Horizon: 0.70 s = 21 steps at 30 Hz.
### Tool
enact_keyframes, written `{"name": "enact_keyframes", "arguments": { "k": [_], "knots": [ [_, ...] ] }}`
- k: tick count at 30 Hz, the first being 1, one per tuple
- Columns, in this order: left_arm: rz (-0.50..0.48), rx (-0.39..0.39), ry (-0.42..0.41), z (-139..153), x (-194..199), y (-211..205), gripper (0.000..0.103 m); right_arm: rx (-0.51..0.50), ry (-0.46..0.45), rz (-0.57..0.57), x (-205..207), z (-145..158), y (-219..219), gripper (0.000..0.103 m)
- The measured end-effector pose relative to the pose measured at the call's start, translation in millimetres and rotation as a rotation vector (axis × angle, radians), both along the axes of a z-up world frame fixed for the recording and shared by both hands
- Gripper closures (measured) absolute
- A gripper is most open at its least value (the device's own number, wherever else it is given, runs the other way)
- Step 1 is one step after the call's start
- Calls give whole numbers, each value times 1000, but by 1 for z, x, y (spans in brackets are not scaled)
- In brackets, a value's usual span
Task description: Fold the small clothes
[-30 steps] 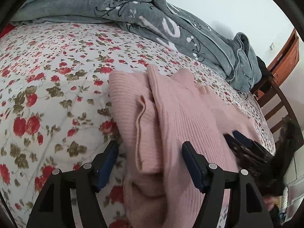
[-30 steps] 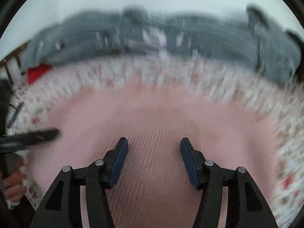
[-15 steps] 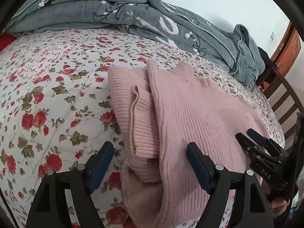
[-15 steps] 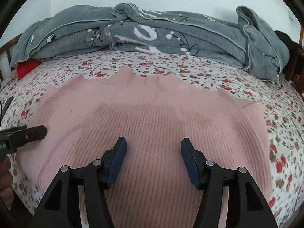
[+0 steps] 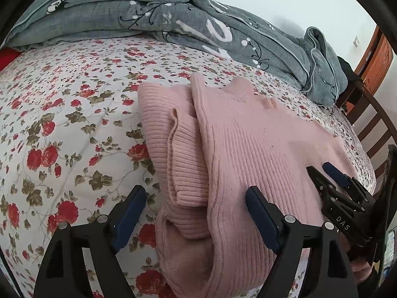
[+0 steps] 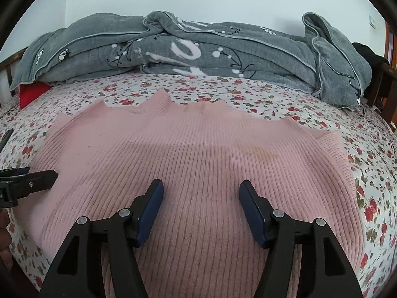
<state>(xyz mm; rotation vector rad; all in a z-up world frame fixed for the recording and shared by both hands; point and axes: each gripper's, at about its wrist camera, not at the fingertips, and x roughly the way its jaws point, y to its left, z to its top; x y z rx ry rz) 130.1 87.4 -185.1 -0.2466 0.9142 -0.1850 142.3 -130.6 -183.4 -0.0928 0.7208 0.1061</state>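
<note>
A pink ribbed knit sweater (image 6: pixel 198 159) lies folded on the flowered bed sheet (image 5: pixel 62 124). In the left wrist view the sweater (image 5: pixel 248 149) shows a folded sleeve (image 5: pixel 183 164) tucked under its left edge. My left gripper (image 5: pixel 196 213) is open and empty, hovering above that left edge. My right gripper (image 6: pixel 201 208) is open and empty, above the near middle of the sweater; it also shows in the left wrist view (image 5: pixel 330 173) at the right. The left gripper's fingertip (image 6: pixel 42 176) shows at the left of the right wrist view.
A crumpled grey quilt (image 6: pixel 198 49) lies along the back of the bed. A red item (image 6: pixel 32 92) sits at the back left. A wooden bed frame (image 5: pixel 372 124) and wooden door (image 5: pixel 374 57) stand at the right.
Both grippers have drawn back a little from the sweater, both staying open. The right wrist view has gone from blurred to steady. The sweater lies as before.
</note>
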Motion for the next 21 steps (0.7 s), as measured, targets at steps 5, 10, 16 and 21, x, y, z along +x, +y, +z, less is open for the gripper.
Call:
{"name": "enact_keyframes", "arguments": {
  "k": [5, 10, 16, 21],
  "knots": [
    [-4, -5, -5, -1, 0, 0, 19, 6, 15, 4, 0, 1, -2, 40],
    [-5, -22, -2, -2, 1, 3, 18, 41, 56, -4, 0, 10, -6, 40],
    [-8, -28, -2, -2, 2, 5, 17, 5, 41, 7, -20, 17, -2, 40],
    [-3, -7, -9, -2, 2, -1, 15, -83, -20, 38, -39, 4, 8, 40]
  ]
}}
